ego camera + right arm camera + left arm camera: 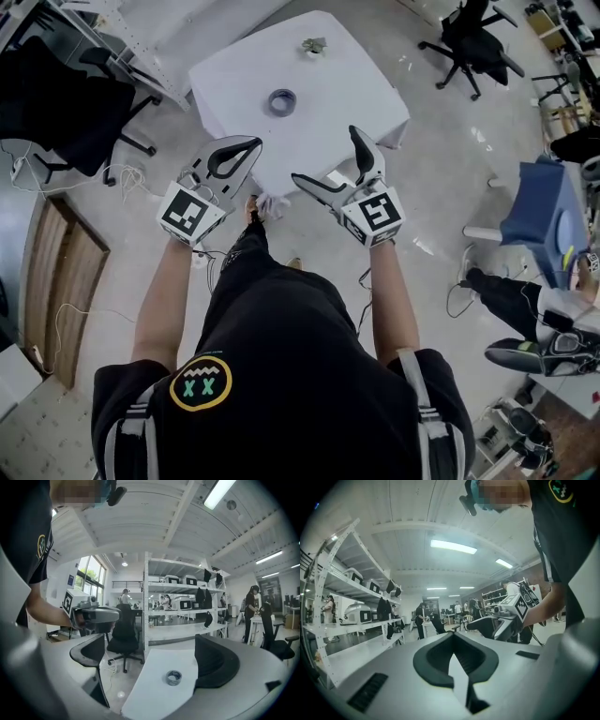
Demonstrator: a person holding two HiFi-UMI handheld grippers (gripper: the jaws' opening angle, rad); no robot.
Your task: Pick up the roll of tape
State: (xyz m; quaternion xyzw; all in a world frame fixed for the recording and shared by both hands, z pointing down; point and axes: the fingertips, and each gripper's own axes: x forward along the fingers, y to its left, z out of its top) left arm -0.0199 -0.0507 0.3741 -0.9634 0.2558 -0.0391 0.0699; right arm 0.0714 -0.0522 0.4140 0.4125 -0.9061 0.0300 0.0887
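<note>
Head view: roll of tape (282,101) lies flat near the middle of the white table (328,75), untouched. Small crumpled object (313,45) sits at the table's far edge. Right gripper (325,155) hovers at the table's near edge, jaws wide apart, nothing in them, well short of the tape. Left gripper (246,145) is beside it at the table's near-left corner, jaws together, empty.

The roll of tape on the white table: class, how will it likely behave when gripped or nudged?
The roll of tape lies flat on the table, so it probably won't roll unless tipped on edge. It looks small and hollow, so likely light and apt to slide when nudged. The ring probably stays stiff.
</note>
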